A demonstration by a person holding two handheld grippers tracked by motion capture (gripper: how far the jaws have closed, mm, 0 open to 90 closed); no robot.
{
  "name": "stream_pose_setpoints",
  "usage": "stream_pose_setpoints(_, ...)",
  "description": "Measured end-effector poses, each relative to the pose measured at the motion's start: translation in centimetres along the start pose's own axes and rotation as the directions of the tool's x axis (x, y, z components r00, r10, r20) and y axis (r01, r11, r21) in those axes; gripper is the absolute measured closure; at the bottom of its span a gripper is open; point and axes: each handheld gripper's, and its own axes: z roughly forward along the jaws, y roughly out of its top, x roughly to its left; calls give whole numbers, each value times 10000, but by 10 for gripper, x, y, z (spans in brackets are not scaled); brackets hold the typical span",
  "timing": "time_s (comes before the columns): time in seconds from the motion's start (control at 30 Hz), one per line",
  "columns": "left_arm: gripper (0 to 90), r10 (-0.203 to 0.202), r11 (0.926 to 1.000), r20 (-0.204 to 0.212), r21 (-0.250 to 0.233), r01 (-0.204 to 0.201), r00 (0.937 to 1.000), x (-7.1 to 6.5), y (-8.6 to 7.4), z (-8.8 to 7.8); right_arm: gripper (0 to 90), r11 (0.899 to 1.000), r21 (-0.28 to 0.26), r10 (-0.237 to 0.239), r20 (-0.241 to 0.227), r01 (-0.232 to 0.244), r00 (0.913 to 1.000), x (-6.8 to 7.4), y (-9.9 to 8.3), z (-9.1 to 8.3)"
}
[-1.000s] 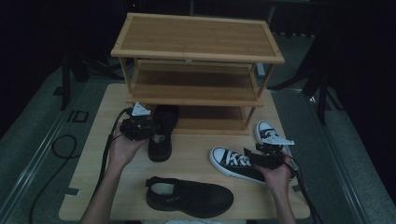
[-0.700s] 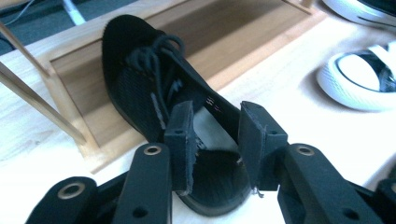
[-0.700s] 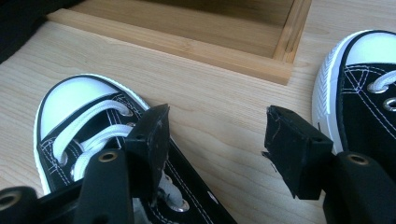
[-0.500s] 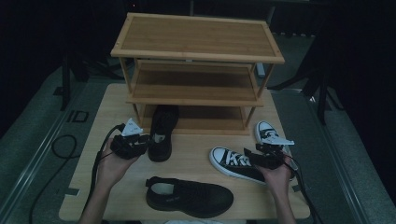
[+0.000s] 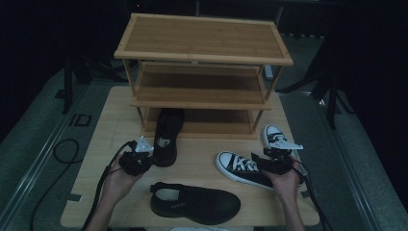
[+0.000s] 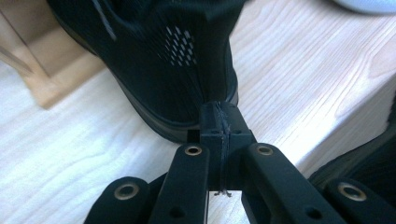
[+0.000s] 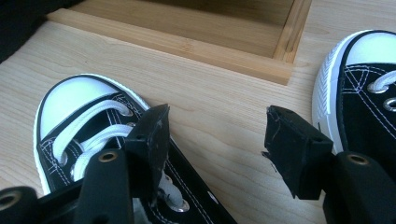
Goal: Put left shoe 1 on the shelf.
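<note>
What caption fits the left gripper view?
Left gripper, jaws shut and empty, at the heel of a black shoe on the wooden table.

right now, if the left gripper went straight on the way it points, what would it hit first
Most likely the heel of the black shoe: the left gripper, jaws shut with nothing between them, sits right at it, perhaps already touching.
</note>
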Motion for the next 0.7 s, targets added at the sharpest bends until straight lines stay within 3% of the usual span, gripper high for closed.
stream_pose_setpoints(0.23, 900, -169, 9970, 149, 756, 157, 9997, -3, -7, 25, 401, 10000, 0, -2, -8, 2, 10000, 0, 0, 0)
stream_pose_setpoints(0.47, 900, -305, 9924, 15, 1197, 301, 9995, -2, -9, 36, 401, 10000, -2, -7, -1, 7, 10000, 0, 0, 0)
stream_pose_setpoints(0.7, 900, -237, 9930, 27, 1160, 233, 9997, -4, -6, 40, 402, 10000, -1, -4, 0, 4, 10000, 0, 0, 0)
